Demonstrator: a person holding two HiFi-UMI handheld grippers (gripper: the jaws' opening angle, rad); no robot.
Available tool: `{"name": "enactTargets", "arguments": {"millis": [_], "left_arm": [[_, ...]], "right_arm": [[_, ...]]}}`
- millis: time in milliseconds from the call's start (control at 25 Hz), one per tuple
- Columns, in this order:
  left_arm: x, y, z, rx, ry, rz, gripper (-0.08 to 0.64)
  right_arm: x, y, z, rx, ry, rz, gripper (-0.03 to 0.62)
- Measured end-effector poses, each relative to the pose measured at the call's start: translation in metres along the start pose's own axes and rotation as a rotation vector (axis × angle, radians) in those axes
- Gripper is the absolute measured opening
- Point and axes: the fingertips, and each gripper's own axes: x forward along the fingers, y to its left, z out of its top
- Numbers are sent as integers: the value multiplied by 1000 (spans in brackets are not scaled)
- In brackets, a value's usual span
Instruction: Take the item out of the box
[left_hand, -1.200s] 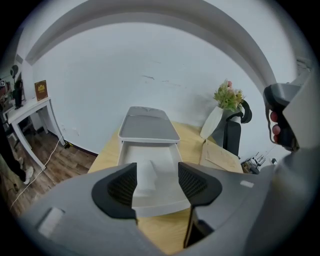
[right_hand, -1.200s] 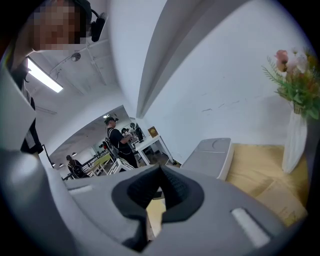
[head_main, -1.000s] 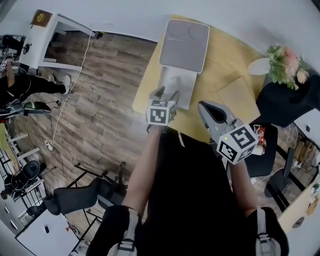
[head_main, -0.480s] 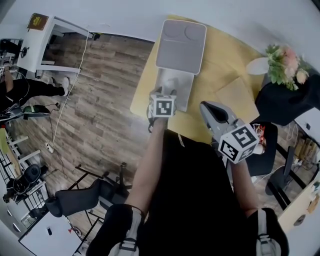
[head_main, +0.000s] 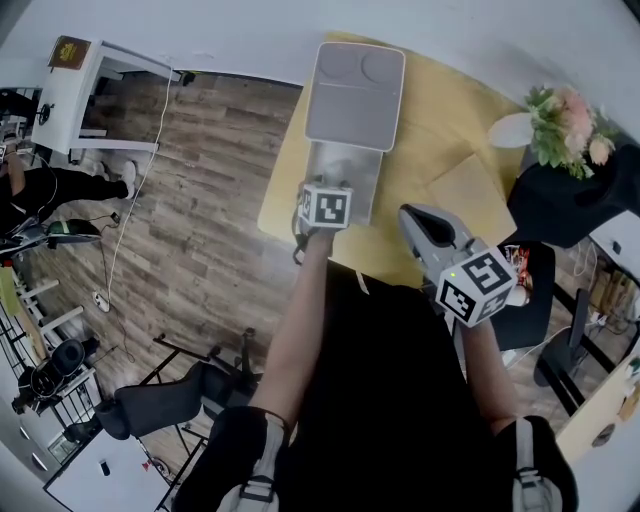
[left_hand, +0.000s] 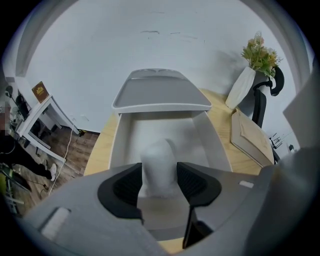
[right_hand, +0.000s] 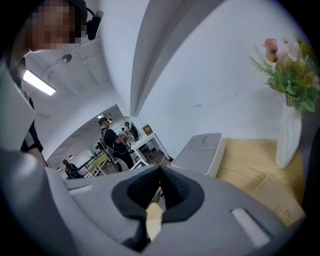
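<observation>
From my head camera, I see my left tool (head_main: 327, 190) reaching over the near end of the open grey box (head_main: 362, 172), which sits on the yellow worktop (head_main: 440, 150) with its lid (head_main: 355, 85) raised at the far side. My right tool (head_main: 418, 218) hangs apart from the box, above the worktop's near edge, and a vase of flowers (head_main: 560, 125) stands at the far right corner. Looking along my left tool, its jaws sit down inside the box on either side of the item (left_hand: 159, 155), a pale wrapped lump resting on the box floor. The lump fills the gap and both pads (left_hand: 132, 182) touch its sides, so the tool is gripping it. Looking along my right tool, the jaws are pressed together with nothing between them. Beyond them are the box's lid, the vase on the worktop, and people (right_hand: 111, 141) standing in a room further back.
</observation>
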Motion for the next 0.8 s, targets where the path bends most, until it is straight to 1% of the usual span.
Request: {"name": "enactTargets", "arguments": {"millis": [80,160,360,800], "left_arm": [[2,1,0,2,18,2,214],[3,1,-1,5,38,-1,210],[7,2,-6,32,72,9,180],[6,0,-6,49,73,9,173]], "right_arm": [[1,-2,0,2,3,-2,4],[1,-2,0,3,2,-2,3],[2,-1,1,7,0,-2,3],[-1,-1,1,4,-5,-8,4]]}}
